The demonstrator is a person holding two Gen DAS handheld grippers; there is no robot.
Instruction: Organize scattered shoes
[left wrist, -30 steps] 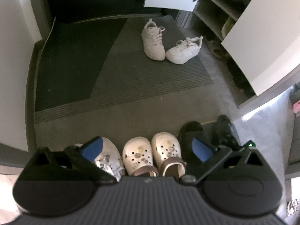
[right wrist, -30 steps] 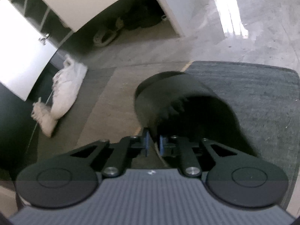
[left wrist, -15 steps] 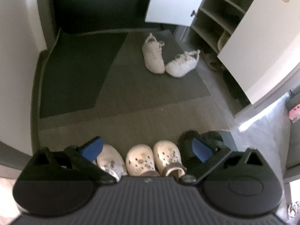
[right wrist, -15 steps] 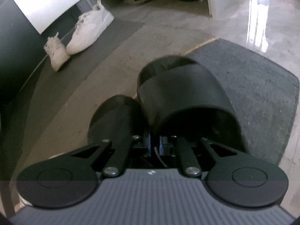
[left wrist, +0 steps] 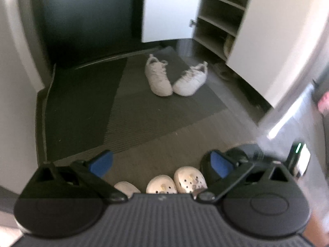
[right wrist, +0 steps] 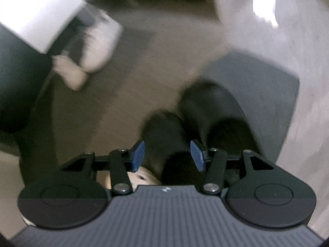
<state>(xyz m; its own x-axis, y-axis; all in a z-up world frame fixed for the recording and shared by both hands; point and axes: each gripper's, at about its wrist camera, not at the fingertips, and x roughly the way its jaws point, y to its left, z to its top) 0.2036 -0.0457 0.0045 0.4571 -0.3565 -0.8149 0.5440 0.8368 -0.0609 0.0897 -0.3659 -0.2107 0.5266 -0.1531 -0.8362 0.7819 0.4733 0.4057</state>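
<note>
Shoes are seen on the entry floor in two groups. A pair of white sneakers [left wrist: 174, 78] is set toe to toe on the dark ribbed mat [left wrist: 82, 107], near its far edge by the open shoe cabinet [left wrist: 218, 20]. Along the near edge of the floor a row is formed: a white shoe toe [left wrist: 126, 187], two cream clogs [left wrist: 176, 182], then two black slippers [right wrist: 197, 127] at the corner of a grey rug [right wrist: 267, 94]. The left gripper [left wrist: 162, 162] is held wide open above this row, nothing between its pads. The right gripper [right wrist: 167, 154] is opening over the black slippers, its pads clear of them. The right view is motion-blurred.
</note>
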